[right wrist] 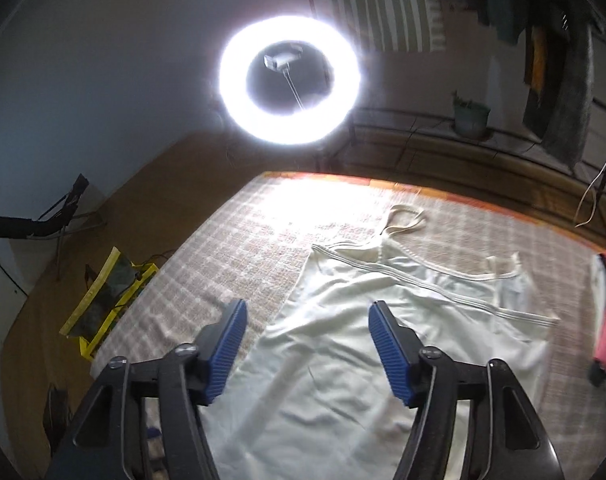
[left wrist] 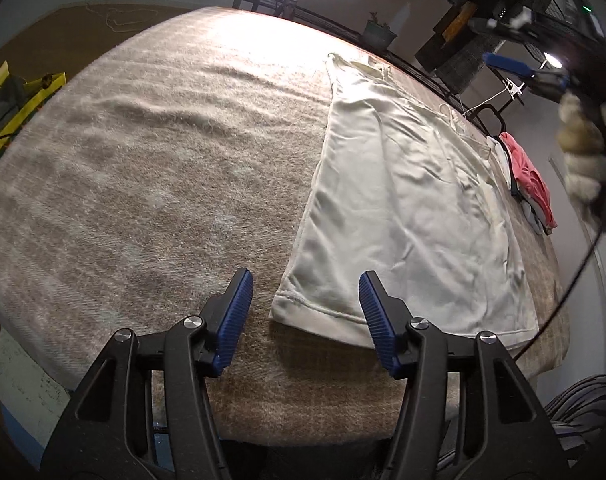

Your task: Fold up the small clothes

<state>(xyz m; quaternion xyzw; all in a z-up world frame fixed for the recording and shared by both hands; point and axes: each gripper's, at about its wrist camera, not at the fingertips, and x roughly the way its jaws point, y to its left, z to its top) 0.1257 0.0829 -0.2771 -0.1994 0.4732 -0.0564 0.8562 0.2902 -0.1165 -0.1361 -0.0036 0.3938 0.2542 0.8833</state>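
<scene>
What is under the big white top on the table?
The white strappy top lies flat on a fuzzy beige checked blanket, which shows all around it. What lies beneath the blanket is covered. Both grippers are open above it, holding nothing.

A camisole point(left wrist: 407, 208) lies flat on the blanket-covered surface point(left wrist: 143, 184), along its right side, hem toward the near edge and straps toward the far edge. A pile of folded clothes point(left wrist: 529, 184) sits at the surface's right edge, just right of the camisole. Behind the far edge stands a ring light point(right wrist: 289, 80), with a potted plant point(right wrist: 471, 114) on a shelf to its right. On the floor left of the surface lies a bag point(right wrist: 107, 304).
</scene>
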